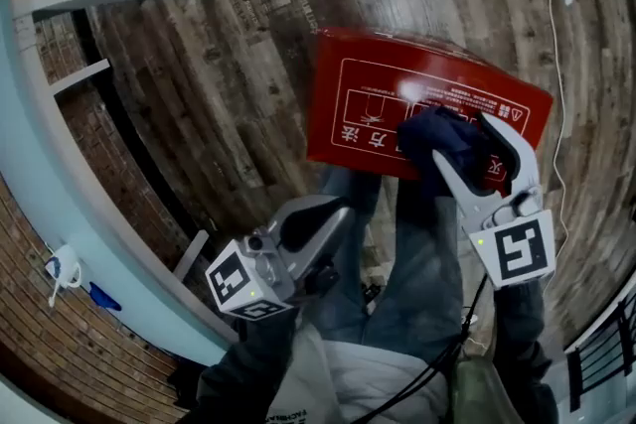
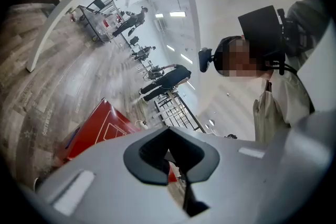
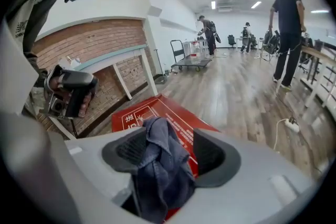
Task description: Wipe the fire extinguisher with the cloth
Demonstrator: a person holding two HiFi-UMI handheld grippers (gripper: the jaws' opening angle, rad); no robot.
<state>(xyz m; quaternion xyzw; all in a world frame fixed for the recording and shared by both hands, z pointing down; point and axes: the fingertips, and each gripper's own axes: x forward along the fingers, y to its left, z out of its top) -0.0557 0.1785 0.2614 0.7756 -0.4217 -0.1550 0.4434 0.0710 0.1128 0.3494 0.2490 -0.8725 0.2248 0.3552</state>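
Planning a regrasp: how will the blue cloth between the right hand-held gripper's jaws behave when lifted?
The cloth is bunched in soft folds, so probably floppy and light. With the right hand-held gripper open, it could easily slip out.

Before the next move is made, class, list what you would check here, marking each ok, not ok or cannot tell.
1. Dark blue fabric cloth at the right tongs: ok, it hangs between the jaws.
2. Right tongs clamped on it: not ok, jaws apart, cloth loose.
3. Left tongs free: ok, shut, nothing held.
4. Red rectangular box with white print resting on the wooden plank floor: ok.
5. Cloth over the box: ok, at its near edge.
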